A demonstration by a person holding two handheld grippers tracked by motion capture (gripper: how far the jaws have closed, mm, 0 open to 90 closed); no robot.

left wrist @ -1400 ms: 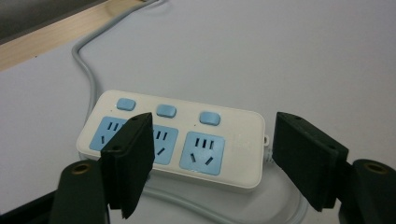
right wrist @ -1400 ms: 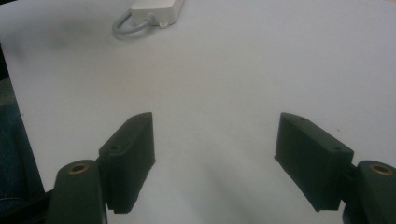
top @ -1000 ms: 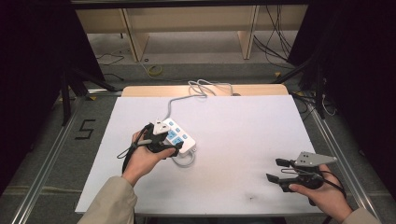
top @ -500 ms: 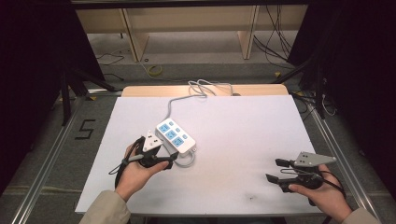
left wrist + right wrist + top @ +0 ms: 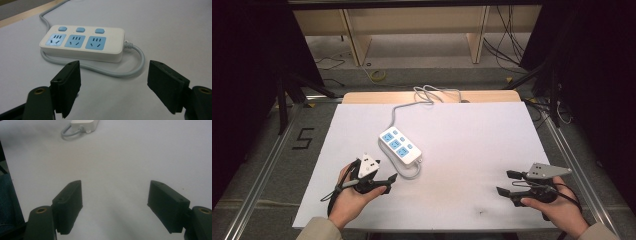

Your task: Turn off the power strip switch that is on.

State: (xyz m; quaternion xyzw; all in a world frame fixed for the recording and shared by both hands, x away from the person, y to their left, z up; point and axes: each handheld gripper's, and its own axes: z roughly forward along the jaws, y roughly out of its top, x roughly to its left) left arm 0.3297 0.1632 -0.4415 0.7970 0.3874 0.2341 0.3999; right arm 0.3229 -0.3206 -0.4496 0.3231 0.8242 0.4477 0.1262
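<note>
Currently left gripper (image 5: 388, 183) jaws apart, just short of white plastic three-socket power strip (image 5: 400, 146); right gripper (image 5: 507, 182) jaws apart, idle. Advise: straddle strip body squarely, avoid grey looped cable (image 5: 120, 72).

I count one power strip (image 5: 400, 146) on the desk (image 5: 472, 150), toward its far left part, with three blue sockets and three blue buttons on its top face. One grey cord (image 5: 412, 100) runs from it off the far edge. I hold two tools: my left tool (image 5: 389, 181) near the left front corner, my right tool (image 5: 504, 182) near the right front corner
</note>
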